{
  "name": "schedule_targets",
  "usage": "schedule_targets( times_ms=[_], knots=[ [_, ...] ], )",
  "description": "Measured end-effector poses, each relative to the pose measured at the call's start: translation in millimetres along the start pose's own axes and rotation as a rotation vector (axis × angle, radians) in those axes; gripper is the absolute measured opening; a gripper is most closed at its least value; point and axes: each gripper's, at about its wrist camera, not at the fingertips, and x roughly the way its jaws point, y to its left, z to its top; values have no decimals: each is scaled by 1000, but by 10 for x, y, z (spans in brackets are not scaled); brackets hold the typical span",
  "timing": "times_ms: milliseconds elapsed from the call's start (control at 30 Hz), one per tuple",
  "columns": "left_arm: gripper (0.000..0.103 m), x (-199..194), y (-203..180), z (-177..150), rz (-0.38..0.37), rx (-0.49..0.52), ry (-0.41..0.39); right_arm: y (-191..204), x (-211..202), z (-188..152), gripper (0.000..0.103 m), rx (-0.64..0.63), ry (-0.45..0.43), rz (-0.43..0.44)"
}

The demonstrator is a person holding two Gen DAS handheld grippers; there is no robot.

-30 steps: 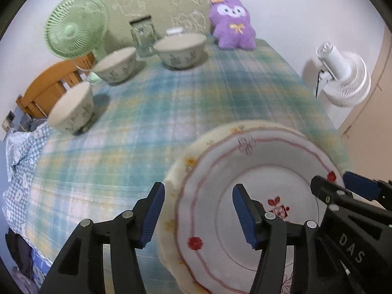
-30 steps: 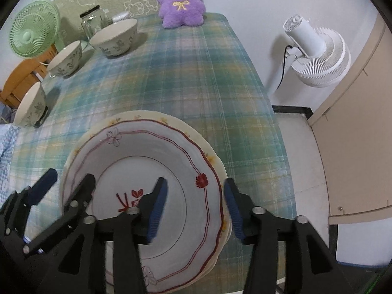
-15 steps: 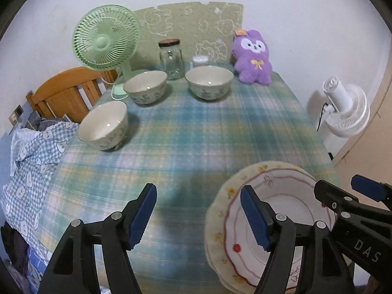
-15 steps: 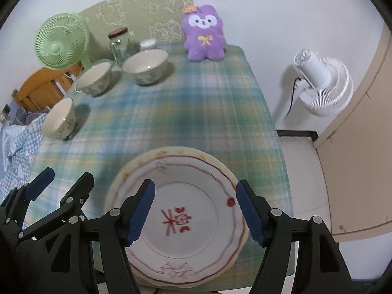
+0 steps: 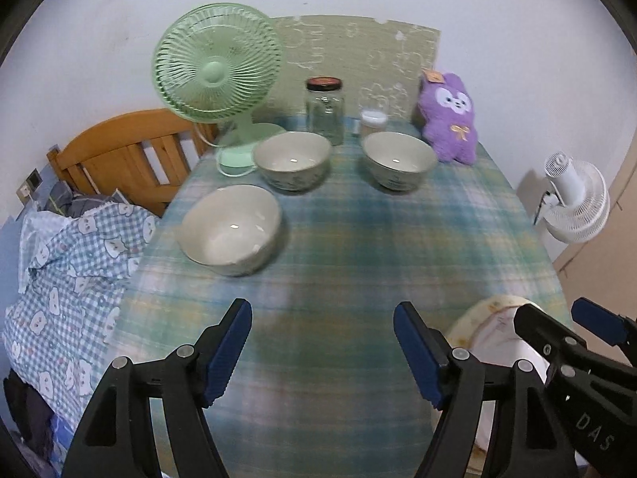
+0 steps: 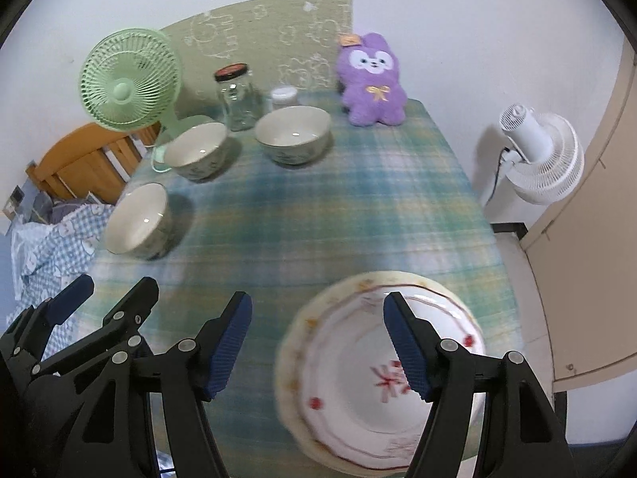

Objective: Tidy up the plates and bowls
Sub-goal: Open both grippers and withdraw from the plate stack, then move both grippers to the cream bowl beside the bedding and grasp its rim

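- Left gripper (image 5: 322, 348) is spread wide, holding nothing, above the table (image 5: 358, 239).
- Right gripper (image 6: 316, 342) likewise gapes over stacked plates (image 6: 358, 378) at the near edge.
- Three bowls (image 5: 231, 229) sit farther back.

Left tool (image 5: 322, 352), right tool (image 6: 317, 344), black frames, ribbed blue pads, silver screws, white "DAS" lettering

The three bowls (image 5: 231, 229) look like glazed ceramic, glossy, with small light spots inside. The stacked plates (image 6: 358, 378) are glossy too, with red painted pattern. The tablecloth (image 5: 358, 239) is matt woven cloth. The jar (image 5: 324, 109) is clear glass. The purple toy (image 5: 450, 119) is soft plush. The gripper fingers (image 5: 229, 352) carry ribbed blue pads on matt black plastic.
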Motion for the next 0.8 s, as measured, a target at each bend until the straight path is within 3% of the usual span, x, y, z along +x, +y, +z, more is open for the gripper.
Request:
schedule_targets(
  times_ms=[467,800],
  knots=[
    [71,429,941,405,8,29,1,992,374,284,72,23,-8,2],
    [61,850,1284,648,-10,68,5,1488,786,550,72,22,-16,-24]
  ],
)
